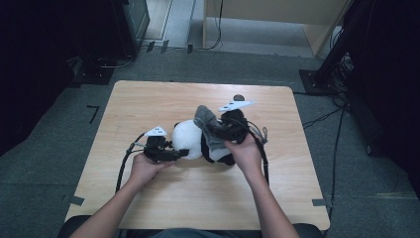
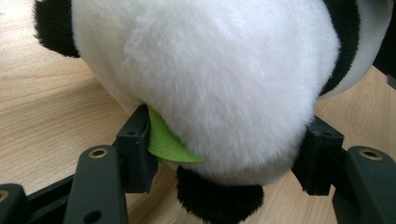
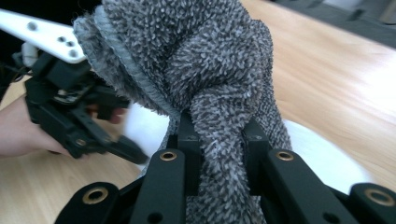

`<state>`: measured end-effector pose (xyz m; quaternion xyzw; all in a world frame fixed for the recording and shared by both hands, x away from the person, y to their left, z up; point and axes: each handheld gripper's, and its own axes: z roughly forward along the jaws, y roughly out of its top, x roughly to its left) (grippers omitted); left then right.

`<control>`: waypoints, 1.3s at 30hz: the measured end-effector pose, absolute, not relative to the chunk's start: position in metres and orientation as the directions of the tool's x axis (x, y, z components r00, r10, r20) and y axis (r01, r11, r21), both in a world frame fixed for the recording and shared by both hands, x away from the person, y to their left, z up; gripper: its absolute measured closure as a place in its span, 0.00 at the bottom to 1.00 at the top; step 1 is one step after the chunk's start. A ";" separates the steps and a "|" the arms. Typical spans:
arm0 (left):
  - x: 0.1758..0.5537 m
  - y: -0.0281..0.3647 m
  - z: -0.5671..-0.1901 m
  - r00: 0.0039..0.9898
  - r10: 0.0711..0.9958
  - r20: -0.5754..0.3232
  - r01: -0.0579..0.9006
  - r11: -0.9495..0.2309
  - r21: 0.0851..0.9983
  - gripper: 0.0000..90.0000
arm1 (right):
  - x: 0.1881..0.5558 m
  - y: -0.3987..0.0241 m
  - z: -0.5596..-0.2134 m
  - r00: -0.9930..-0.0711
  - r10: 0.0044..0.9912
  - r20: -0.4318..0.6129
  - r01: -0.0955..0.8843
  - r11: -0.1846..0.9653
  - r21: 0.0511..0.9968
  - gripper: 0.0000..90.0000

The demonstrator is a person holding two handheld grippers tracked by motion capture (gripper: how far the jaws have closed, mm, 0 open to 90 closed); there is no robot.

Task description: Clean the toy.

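the left gripper pinches the plush panda mid-table, while the right gripper clamps the grey cloth. the cloth looks partly lifted off; freeing it completely remains.

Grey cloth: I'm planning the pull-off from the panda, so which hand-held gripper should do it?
Right: it already pinches the cloth; the left is clamped on the panda, steadying it.

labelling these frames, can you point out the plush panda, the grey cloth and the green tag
plush panda (image 2: 219, 79), left gripper view, on its white furry body.
grey cloth (image 3: 219, 70), right gripper view, on the bunched fold above the jaws.
green tag (image 2: 166, 144), left gripper view, on the flat of the tag beside the left jaw.
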<state>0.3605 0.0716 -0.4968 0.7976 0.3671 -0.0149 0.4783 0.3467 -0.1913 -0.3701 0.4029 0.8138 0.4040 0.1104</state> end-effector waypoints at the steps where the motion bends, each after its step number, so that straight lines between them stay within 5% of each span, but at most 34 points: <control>1: 0.360 0.071 -0.497 0.731 0.571 -0.374 0.598 -0.272 0.754 0.39 | 0.348 -0.182 -0.373 -0.664 0.735 0.140 0.562 0.366 0.742 0.85; 9: 0.360 0.072 -0.496 0.726 0.574 -0.380 0.606 -0.271 0.748 0.40 | 0.355 -0.136 -0.402 -0.690 0.715 0.112 0.576 0.448 0.684 0.85; 19: 0.360 0.072 -0.497 0.723 0.576 -0.381 0.613 -0.281 0.739 0.40 | 0.337 -0.130 -0.414 -0.736 0.675 0.058 0.513 0.500 0.697 0.86; 39: 0.363 0.073 -0.496 0.731 0.563 -0.385 0.611 -0.289 0.737 0.42 | 0.307 -0.189 -0.423 -0.742 0.669 0.038 0.516 0.534 0.669 0.86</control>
